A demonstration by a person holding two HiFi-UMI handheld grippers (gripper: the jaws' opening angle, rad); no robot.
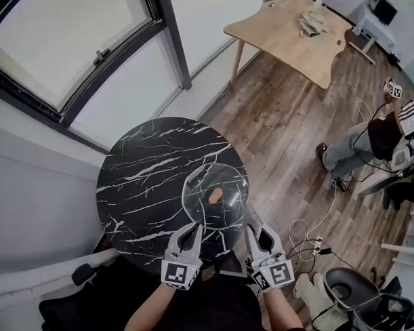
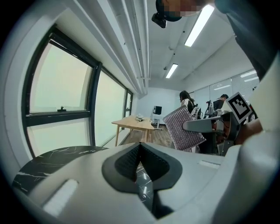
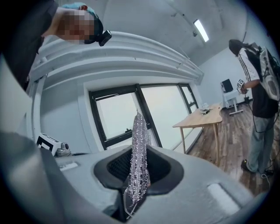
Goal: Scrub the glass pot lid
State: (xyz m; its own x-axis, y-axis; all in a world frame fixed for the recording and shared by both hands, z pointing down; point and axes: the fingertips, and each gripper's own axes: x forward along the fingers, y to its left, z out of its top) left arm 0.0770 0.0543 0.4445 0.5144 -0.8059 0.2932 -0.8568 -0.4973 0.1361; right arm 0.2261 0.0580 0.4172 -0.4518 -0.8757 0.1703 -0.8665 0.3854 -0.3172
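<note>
Head view. The lid (image 1: 208,182) lies knob (image 1: 216,193) up on the round bench (image 1: 142,169). The left tool (image 1: 192,227) meets the lid's near rim. The right tool (image 1: 251,231) stands just off the rim, so the lid lies ahead of it and to its left.

Left gripper view. The left tool's jaws are drawn narrow on a strip of glass, which we read as the lid's rim. Beyond them and to the right hangs the scourer (image 2: 183,129), a silvery mesh sheet.

Right gripper view. The right tool's jaws are clamped on the scourer. It stands upright and edge-on, with its long axis running out past the tips. No lid shows here.

We judge the left tool to be steadying the lid. The right tool, equally near, must swing left to lay the mesh on the glass.
</note>
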